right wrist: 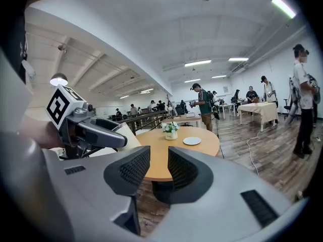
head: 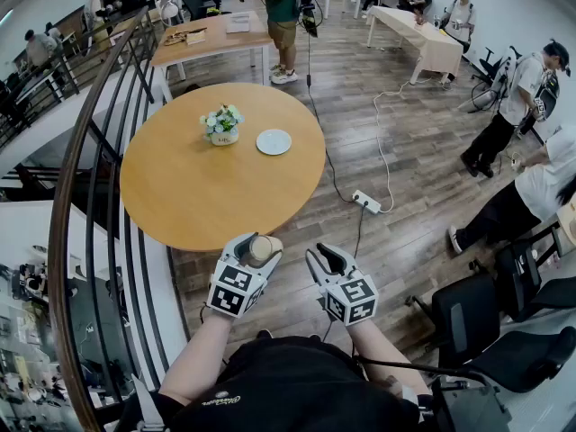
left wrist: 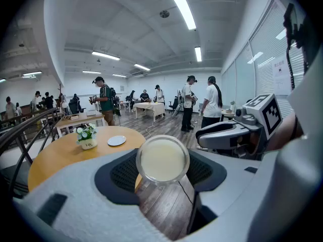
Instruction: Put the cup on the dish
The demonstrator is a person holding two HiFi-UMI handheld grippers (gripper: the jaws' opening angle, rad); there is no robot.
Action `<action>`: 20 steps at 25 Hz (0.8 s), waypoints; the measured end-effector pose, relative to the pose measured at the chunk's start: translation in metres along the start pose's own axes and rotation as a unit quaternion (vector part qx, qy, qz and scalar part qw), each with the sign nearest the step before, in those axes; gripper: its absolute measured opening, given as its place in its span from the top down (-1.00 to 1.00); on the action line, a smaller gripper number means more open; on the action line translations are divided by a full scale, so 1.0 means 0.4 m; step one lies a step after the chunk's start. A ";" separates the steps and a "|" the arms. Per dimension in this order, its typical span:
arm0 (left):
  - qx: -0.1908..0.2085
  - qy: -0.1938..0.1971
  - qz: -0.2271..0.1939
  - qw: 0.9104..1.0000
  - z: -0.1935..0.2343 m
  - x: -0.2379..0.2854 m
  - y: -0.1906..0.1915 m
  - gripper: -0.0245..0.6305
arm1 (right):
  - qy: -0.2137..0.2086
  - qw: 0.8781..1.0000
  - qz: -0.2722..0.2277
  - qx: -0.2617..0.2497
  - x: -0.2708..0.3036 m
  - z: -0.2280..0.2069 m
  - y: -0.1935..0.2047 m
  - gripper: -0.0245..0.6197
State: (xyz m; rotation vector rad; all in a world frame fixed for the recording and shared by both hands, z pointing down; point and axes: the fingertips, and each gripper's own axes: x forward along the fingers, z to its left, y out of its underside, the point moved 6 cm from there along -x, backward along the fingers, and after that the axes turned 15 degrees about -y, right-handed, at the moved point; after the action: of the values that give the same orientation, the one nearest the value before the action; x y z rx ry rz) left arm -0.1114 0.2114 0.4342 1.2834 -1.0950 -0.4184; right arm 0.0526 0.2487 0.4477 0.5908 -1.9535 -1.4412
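Observation:
A small cream-coloured cup [head: 262, 249] sits between the pads of my left gripper [head: 257, 242], held off the table just past its near edge. In the left gripper view the cup [left wrist: 162, 159] shows end-on as a round disc gripped on both sides. The white dish [head: 274, 141] lies empty on the far side of the round wooden table [head: 198, 196], also visible as a small dish [left wrist: 116, 140] ahead of the cup. My right gripper [head: 326, 255] hovers beside the left one; its jaws [right wrist: 159, 173] stand slightly apart with nothing between them.
A pot of white flowers [head: 222, 124] stands just left of the dish. A curved metal railing [head: 99, 151] runs along the left. A power strip [head: 366, 202] with cables lies on the floor to the right. A black chair [head: 477, 322] and several people are around.

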 end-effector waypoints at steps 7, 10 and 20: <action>0.001 0.003 -0.001 1.000 0.009 0.013 -0.007 0.10 | -0.001 1.000 0.007 0.000 0.016 -0.010 0.000 0.58; 0.001 0.005 -0.001 1.000 0.023 0.014 -0.008 0.10 | 0.000 1.000 0.003 0.003 0.029 -0.007 -0.006 0.58; -0.006 0.011 -0.001 1.000 0.076 0.029 0.016 0.10 | 0.017 1.000 -0.003 0.021 0.080 -0.016 -0.003 0.58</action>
State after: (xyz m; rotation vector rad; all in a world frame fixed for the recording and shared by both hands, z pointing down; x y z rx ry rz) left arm -0.1332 0.1876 0.4417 1.2771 -1.0719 -0.4116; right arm 0.0348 0.2221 0.4551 0.6364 -1.9610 -1.3891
